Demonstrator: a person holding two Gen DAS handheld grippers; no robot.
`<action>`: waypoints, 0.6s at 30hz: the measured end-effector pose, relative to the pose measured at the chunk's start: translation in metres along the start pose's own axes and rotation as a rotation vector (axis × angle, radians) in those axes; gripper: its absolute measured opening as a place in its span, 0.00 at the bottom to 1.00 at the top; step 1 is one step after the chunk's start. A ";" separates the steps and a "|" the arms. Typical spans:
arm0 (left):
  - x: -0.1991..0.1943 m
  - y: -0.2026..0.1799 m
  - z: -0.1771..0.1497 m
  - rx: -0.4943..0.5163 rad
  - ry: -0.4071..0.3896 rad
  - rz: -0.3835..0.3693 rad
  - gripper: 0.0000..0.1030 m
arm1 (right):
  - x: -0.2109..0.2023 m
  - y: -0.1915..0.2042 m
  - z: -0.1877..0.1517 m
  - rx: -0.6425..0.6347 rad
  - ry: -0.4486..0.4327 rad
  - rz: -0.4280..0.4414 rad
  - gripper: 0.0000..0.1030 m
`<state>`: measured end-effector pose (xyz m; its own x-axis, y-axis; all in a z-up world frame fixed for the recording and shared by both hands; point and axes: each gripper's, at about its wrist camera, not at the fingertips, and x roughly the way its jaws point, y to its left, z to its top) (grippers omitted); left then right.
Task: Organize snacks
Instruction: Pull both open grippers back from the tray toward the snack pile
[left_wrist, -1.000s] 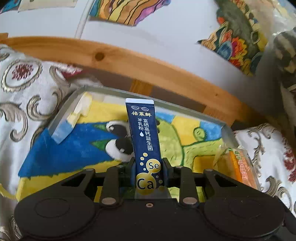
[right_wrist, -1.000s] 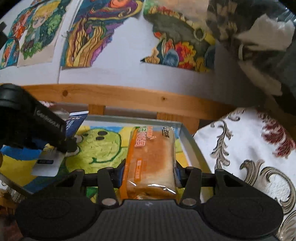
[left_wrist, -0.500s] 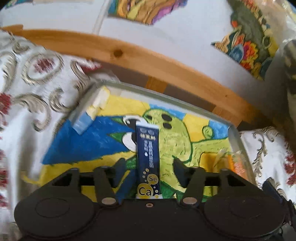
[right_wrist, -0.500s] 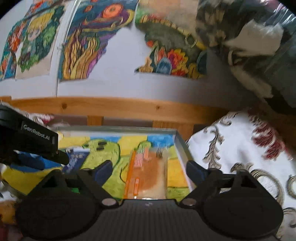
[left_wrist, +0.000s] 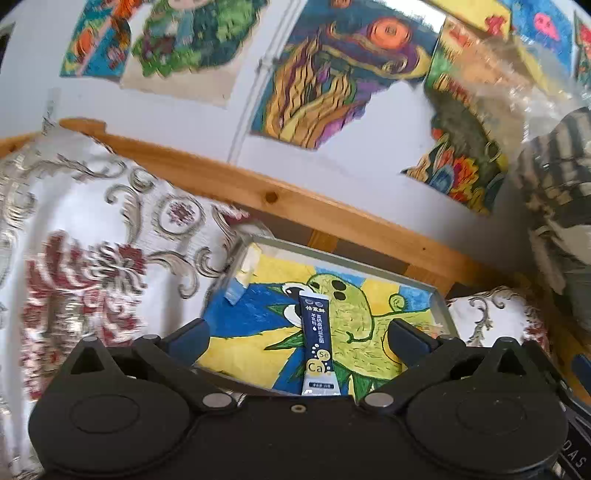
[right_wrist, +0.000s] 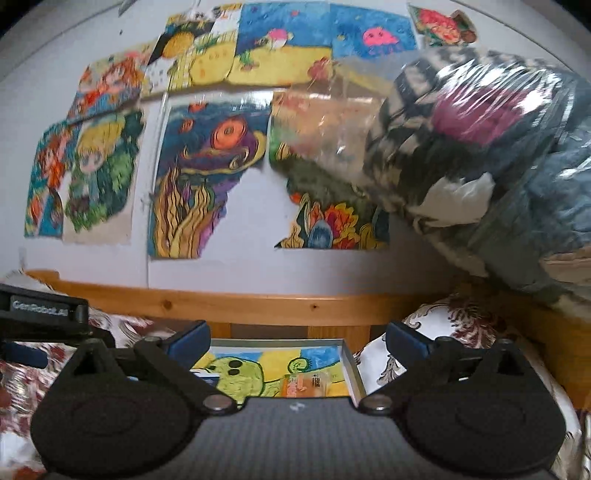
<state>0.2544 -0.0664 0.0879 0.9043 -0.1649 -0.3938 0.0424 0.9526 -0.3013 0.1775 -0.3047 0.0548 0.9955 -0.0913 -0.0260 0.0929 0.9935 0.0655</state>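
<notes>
in the tray (left_wrist: 441, 308), the blue sachet (left_wrist: 317, 349) lies flat beside the bread pack (right_wrist: 304, 386), kept together; your left gripper (left_wrist: 297, 338) and right gripper (right_wrist: 297, 338) both spread, holding nothing.

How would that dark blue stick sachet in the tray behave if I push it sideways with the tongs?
The dark blue stick sachet lies flat on the tray's drawing, so it would probably slide rather than roll or tip. It looks thin and light, likely skidding easily. Its glossy wrapper may be slippery, and it could bend somewhat if pinched.
</notes>
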 end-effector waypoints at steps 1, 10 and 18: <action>-0.011 0.002 -0.002 0.003 -0.009 0.000 0.99 | -0.009 0.000 0.000 0.009 -0.004 0.002 1.00; -0.090 0.016 -0.030 0.084 -0.058 0.011 0.99 | -0.075 0.012 -0.001 -0.006 -0.013 0.020 1.00; -0.145 0.031 -0.062 0.176 -0.086 0.023 0.99 | -0.131 0.024 -0.009 -0.013 -0.029 0.041 1.00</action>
<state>0.0984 -0.0290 0.0823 0.9385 -0.1270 -0.3211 0.0880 0.9872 -0.1331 0.0493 -0.2686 0.0506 0.9986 -0.0522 0.0056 0.0518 0.9973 0.0525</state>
